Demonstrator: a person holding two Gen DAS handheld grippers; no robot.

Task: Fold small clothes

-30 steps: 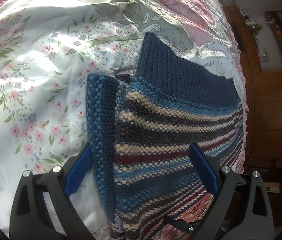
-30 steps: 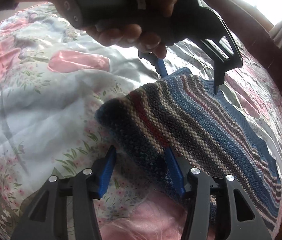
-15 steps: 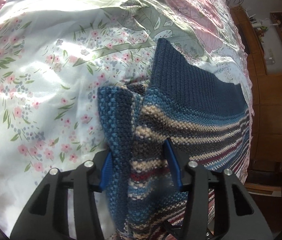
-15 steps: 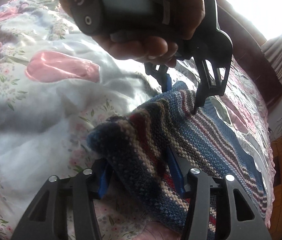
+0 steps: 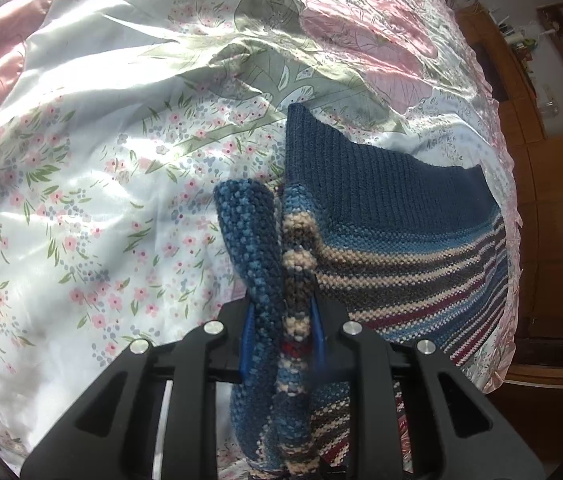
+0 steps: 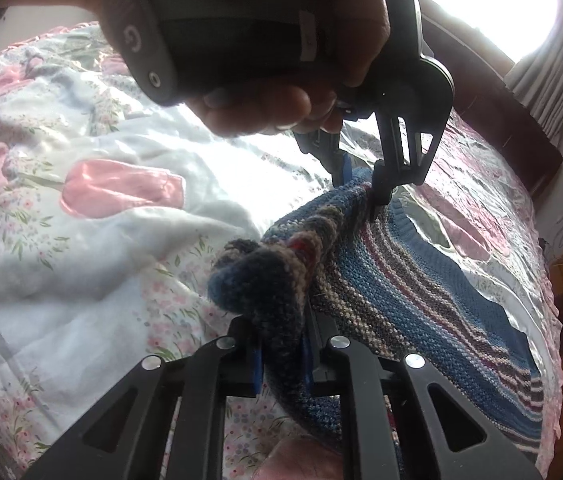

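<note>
striped knit garment [image 5: 421, 264] lies on a bed, over a shiny satin floral bedspread [image 5: 101, 184] in white, pink and green, wrinkled, quilted look. wooden furniture [image 5: 561, 220] stands past the bed's far edge in the left wrist view; dark headboard [image 6: 493, 92] and a bright curtained window [image 6: 521, 8] in the right wrist view. knit is chunky, bumpy stitch, bands of blue, beige, grey and dark red, with a plain ribbed navy band [image 5: 381, 176] at one end. left gripper [image 5: 281, 336]: jaws nearly closed, pinching a bunched fold of the garment's edge between blue pads. right gripper [image 6: 281, 360]: jaws likewise squeezed in on a bunched corner of the same knit, fabric bulging out above them. in the right wrist view a hand [image 6: 281, 92] holding the left gripper's handle fills the upper frame and blocks much of the bed behind. the part of the garment between the two grippers is lifted and rumpled, the rest flat on the bedspread.
</note>
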